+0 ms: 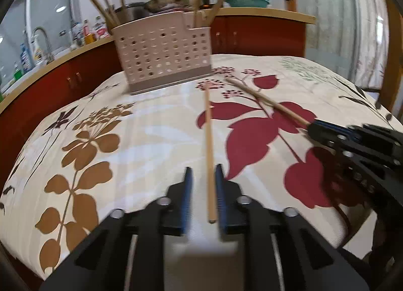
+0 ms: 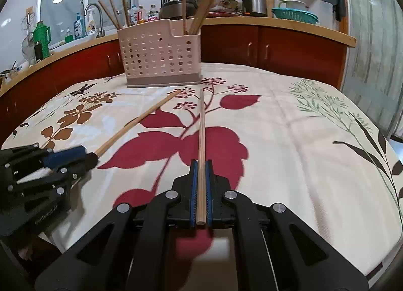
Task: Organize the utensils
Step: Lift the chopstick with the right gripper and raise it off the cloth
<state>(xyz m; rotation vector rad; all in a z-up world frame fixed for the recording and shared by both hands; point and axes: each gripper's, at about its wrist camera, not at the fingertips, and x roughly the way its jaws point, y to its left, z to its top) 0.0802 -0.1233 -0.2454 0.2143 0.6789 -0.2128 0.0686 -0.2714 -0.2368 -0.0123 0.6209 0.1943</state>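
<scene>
Count: two grippers, two loose chopsticks, one perforated utensil holder [image 2: 158, 57].

Right gripper [image 2: 200, 162]: jaws clamped on one chopstick [image 2: 201, 127], which runs straight ahead from the pads, its far tip short of the holder.

Left gripper [image 1: 203, 168]: pads stand apart with the second chopstick [image 1: 208, 140] between them, close to the right-hand pad. The blur leaves contact uncertain.

The holder stands ahead of both tools at the far edge of the floral tablecloth [image 2: 289, 140]. It has two compartments, with about four chopsticks in the left and perhaps five in the right.

Clearance: there is bare cloth between the tool tips and the holder and wide open cloth to the right of the right gripper. A wooden counter [image 2: 277, 23] stands beyond the table's far edge.
</scene>
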